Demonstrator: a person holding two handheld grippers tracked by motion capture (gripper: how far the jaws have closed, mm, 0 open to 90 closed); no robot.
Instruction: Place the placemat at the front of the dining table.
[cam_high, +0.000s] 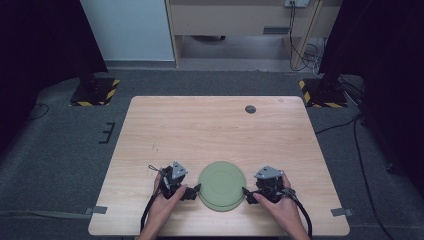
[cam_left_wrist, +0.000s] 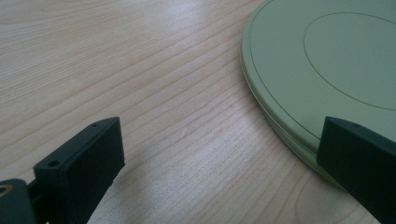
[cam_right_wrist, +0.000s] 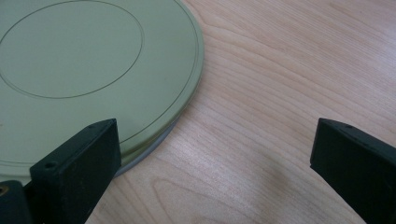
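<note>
A round pale green plate (cam_high: 222, 185) lies flat near the table's front edge; its stepped edge looks like a stack of two. My left gripper (cam_high: 192, 190) sits at its left rim, jaws wide apart. In the left gripper view the plate (cam_left_wrist: 322, 65) fills the upper right, one jaw over its rim and the other over bare wood. My right gripper (cam_high: 247, 194) sits at the plate's right rim, also open. In the right gripper view the plate (cam_right_wrist: 93, 70) lies at upper left, with the left jaw over its edge.
The wooden table (cam_high: 215, 130) stretches bare beyond the plate, with a small dark round spot (cam_high: 250, 109) near its far edge. Grey floor surrounds it, with black stands (cam_high: 95, 87) at both far corners.
</note>
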